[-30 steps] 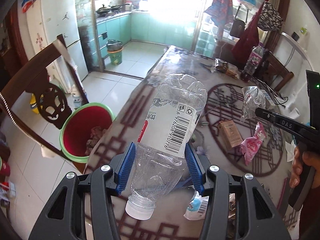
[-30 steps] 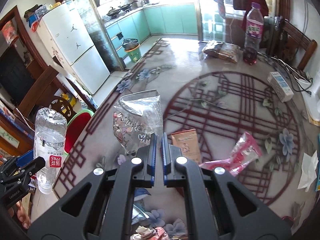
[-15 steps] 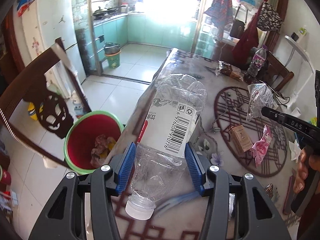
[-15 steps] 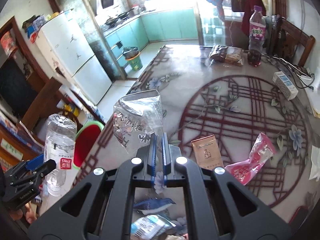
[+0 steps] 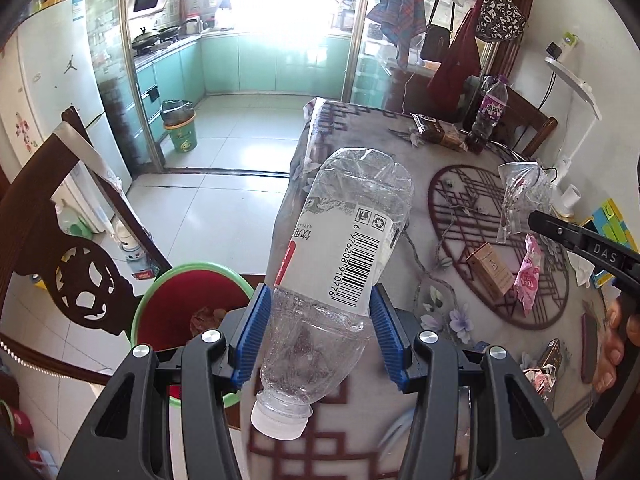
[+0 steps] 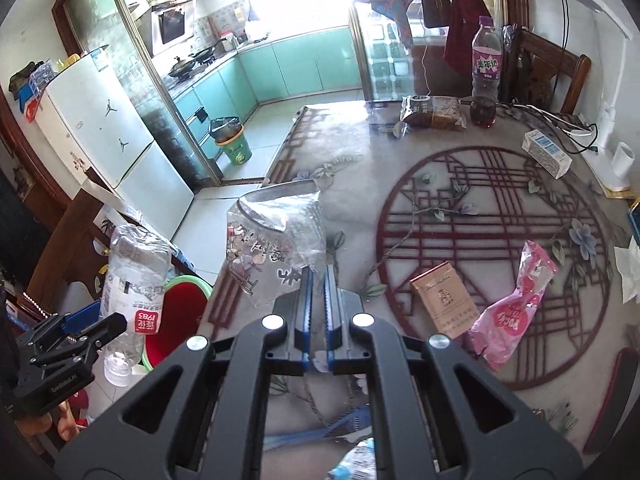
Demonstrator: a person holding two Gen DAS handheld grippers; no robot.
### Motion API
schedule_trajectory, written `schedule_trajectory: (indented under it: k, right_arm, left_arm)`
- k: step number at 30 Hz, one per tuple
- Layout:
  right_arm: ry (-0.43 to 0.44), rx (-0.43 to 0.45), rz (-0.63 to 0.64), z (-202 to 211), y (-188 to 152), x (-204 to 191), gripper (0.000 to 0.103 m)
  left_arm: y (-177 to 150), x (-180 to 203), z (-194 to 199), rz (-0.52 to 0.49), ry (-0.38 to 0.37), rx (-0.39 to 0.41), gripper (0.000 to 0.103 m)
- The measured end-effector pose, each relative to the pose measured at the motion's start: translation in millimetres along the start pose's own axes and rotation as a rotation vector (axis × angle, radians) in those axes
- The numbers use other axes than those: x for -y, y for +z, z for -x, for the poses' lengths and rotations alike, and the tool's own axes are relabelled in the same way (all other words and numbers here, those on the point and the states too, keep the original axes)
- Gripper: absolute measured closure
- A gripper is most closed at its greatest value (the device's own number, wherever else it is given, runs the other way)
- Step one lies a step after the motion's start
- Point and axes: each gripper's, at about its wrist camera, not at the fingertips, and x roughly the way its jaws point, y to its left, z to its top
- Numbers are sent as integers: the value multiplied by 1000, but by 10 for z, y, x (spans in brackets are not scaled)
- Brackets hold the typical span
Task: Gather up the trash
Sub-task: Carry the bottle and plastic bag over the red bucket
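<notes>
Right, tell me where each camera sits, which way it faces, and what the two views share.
Left wrist: on the left gripper, angled down past the table edge toward the red bin; its blue pads clamp the crushed bottle; the right gripper and a hand show at right.
Right wrist: on the right gripper, angled down over the table; its shut pads pinch the clear wrapper; the left gripper shows at lower left.
Shared: bottle, wrapper, bin, cigarette box, pink packet.

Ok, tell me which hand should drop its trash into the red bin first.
Left. Its gripper holds the crushed water bottle right beside the red bin at the table edge. The right gripper, pinching the clear plastic bag, sits farther over the table.
</notes>
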Motion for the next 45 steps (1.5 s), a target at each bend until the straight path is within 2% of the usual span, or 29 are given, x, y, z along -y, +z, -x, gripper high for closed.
schedule_trajectory:
  k: [7, 13, 29, 37, 45]
  right_arm:
    - [-24, 22, 15, -10, -9, -398, 97]
    - [-9, 26, 50, -33, -14, -723, 97]
    - [132, -60, 181, -384, -159, -1745, 97]
    - [145, -110, 225, -591, -207, -1981, 97]
    - [156, -178, 245, -827, -267, -2119, 97]
  left_arm:
    - [-11, -328, -24, -15, -24, -7, 55]
    - [-38, -617, -45, 11, -24, -15, 55]
    - [-191, -1393, -191, 139, 67, -64, 55]
    - [-197, -1638, -313, 173, 101, -87, 55]
    - [-216, -1766, -489, 191, 100, -131, 54]
